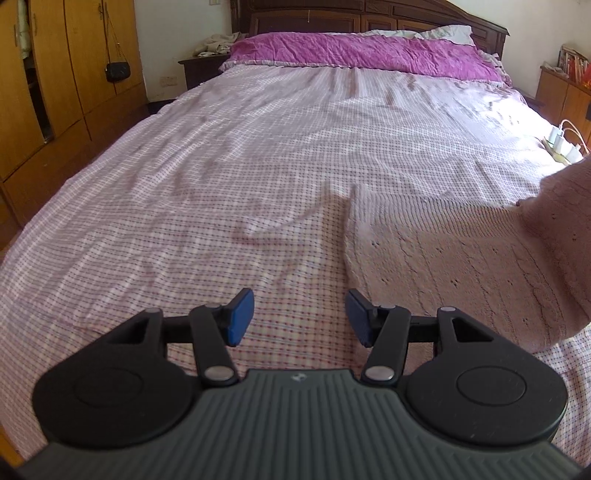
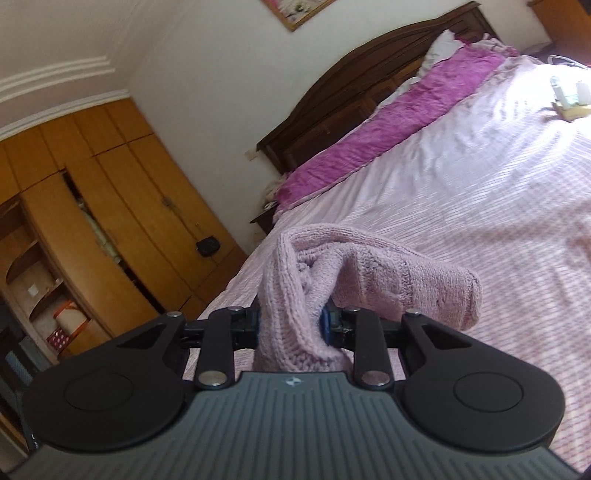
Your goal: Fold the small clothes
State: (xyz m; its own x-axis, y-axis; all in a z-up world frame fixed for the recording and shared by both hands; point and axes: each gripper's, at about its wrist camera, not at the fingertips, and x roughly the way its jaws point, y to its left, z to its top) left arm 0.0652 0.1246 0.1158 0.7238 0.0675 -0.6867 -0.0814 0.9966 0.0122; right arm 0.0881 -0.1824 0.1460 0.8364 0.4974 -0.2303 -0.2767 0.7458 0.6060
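Two grippers are in view, one per camera, and one pink knitted garment is being handled.

Nearest in the left wrist view, the left gripper (image 1: 300, 318) hovers low over the checked bedsheet (image 1: 221, 206) with its two blue pads (image 1: 242, 316) spread wide apart. Nothing lies between them; the jaws are released and touch no cloth. Just to the right of the right-hand pad, the sweater (image 1: 461, 258) lies partly flat on the sheet, and its far right part rises off the bed toward the edge of the picture.

In the right wrist view, the right gripper (image 2: 290, 328) is clenched on a bunched fold of the same sweater (image 2: 332, 295). The knit fills the gap between the pads and hangs down in front of the gripper body, while a rolled loop of it stands up above the fingers, raised over the sheet (image 2: 480, 206).

Farther along the bed lies one magenta quilt (image 1: 362, 51) across the head end, with one white pillow (image 1: 447, 35) behind it and the dark wooden headboard (image 1: 351, 16) beyond. On the right edge of the bed sits a small cluster of white plugs (image 1: 563, 146); their number cannot be told. To the left stands one wooden wardrobe (image 1: 55, 81) with one small black bag (image 1: 118, 71) hanging on it.
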